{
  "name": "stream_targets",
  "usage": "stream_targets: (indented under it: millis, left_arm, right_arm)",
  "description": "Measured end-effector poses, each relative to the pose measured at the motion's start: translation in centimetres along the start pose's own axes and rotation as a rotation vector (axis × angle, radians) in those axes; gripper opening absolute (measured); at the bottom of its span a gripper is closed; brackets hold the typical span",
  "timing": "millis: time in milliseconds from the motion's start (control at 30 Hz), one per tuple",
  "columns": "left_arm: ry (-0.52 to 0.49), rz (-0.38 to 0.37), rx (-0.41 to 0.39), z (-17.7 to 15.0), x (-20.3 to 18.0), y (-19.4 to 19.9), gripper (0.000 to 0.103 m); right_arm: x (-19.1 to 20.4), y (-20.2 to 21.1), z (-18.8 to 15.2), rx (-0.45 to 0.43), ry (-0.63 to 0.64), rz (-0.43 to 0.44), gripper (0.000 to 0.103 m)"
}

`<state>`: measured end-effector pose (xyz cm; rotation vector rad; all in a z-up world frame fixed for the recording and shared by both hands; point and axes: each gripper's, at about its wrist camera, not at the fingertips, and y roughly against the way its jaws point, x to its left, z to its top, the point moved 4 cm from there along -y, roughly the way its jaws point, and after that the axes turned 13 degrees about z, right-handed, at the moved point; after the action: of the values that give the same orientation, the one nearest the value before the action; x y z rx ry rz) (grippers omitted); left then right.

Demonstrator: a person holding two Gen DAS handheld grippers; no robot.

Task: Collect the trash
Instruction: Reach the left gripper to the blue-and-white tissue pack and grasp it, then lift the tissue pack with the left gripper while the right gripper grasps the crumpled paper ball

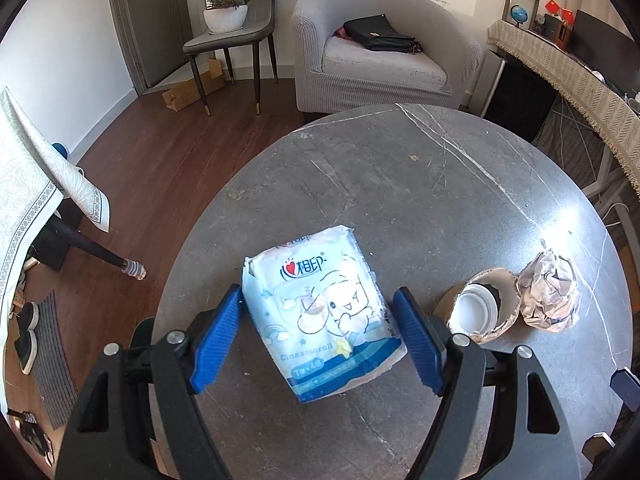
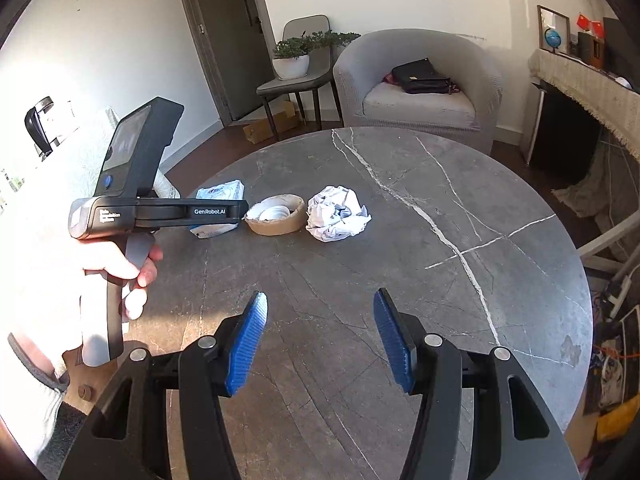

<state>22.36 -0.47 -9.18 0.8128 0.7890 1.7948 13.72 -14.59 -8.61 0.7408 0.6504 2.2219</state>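
Blue ribbed pads on the left gripper [image 1: 320, 334] stand wide apart, one on each side of a tissue pack [image 1: 320, 316] with a cartoon dog on its wrapper. The pack lies flat on the grey stone table [image 1: 400, 184], low in the middle of the left wrist view; the left pad looks right up against its edge and the right pad just beside it, though I can't tell if either one actually presses on it, so I wouldn't call it gripped. Just right of that pad sits a squashed brown paper cup [image 1: 482, 306] with a white lid stuffed inside, and touching its right side is a crumpled white paper ball [image 1: 550, 292]. Over in the right wrist view, the right gripper [image 2: 320, 336] hangs at the bottom centre with its jaws partly open and only bare tabletop between them. Same three bits of trash show up there in a row around the middle of the frame, well away from those fingers. On the left edge, a hand [image 2: 120, 272] holds the left gripper's handle, and its black body hides part of the pack. Beyond the table, a grey armchair [image 1: 384, 48] sits at top centre with a black bag [image 1: 380, 34] on its seat.
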Motion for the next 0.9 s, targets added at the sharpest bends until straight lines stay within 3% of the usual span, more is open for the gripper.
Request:
stream_targets:
  millis: [267,333,567,900]
  left_arm:
    - [-0.023,-0.033,-0.080,-0.7,0.8,0.6,0.054]
    - [-0.030,-0.057,-0.083,-0.8,1.1,0.8,0.037]
    - [-0.093,-0.118,-0.105,-1.6,1.7,1.3,0.028]
    - [-0.053,-0.172,-0.123,-1.5,4.5,2.8,0.026]
  right_arm:
    - [1.2,-0.6,0.8,0.004,0.039,0.012,0.057]
    - [1.3,-0.9,1.0,0.008,0.041,0.005,0.057]
    - [2.4,-2.2,1.5,0.032,0.085,-0.017,0.050]
    - [1.9,-3.8,3.4,0.017,0.085,-0.086,0.050]
